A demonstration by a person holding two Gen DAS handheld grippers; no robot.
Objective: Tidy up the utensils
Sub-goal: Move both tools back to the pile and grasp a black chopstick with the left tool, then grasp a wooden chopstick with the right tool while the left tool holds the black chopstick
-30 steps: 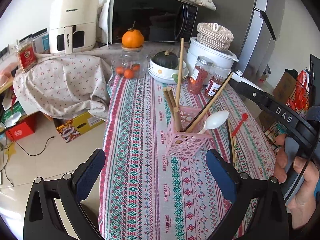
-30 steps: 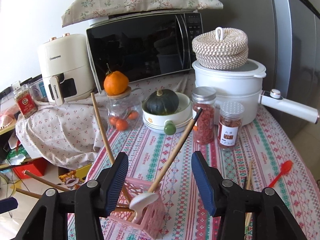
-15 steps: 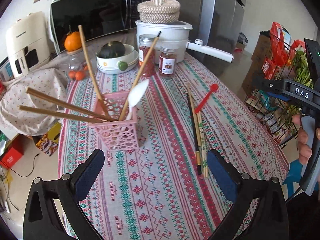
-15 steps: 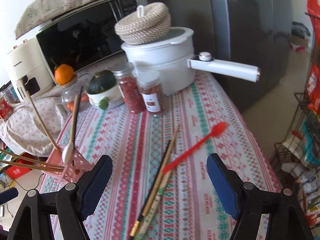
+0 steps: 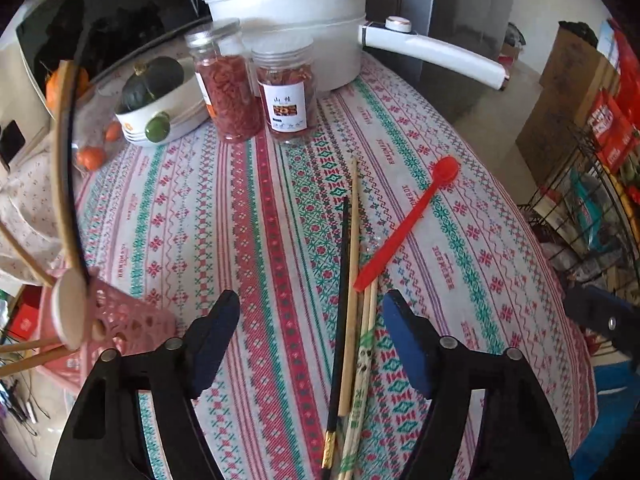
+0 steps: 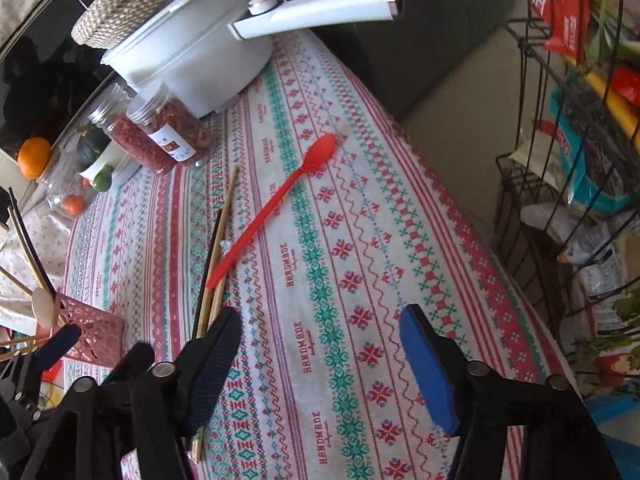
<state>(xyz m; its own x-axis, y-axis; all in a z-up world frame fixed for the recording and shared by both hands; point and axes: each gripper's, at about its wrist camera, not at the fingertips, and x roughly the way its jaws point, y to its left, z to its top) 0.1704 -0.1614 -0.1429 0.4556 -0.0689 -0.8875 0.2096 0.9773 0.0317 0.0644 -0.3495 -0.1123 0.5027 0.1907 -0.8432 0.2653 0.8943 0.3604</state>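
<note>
Two views look down along hand-held grippers onto a table under a striped, patterned cloth (image 5: 248, 216).

In the left wrist view, at the far left edge, a pink perforated holder (image 5: 132, 320) already carries several wooden chopsticks and a white spoon (image 5: 70, 312); it is cut off by the frame, so the count inside cannot be told. At the bottom centre, the left gripper (image 5: 310, 338) has its jaws wide apart and empty, straddling a loose bundle of chopsticks (image 5: 352, 320): one black, the rest pale wood. Just right of these lies a red plastic spoon (image 5: 408, 220), its handle tip touching or overlying the bundle. At the upper centre stand two jars, a bowl holding a green squash, and a white pot.

In the right wrist view, the holder sits at the lower left. The right gripper (image 6: 320, 352), at the bottom centre, is also open and holding nothing, and its left finger covers the near ends of the chopsticks.

Judged from this, the sorting is partly done: the loose chopsticks and red spoon are left to put away.
</note>
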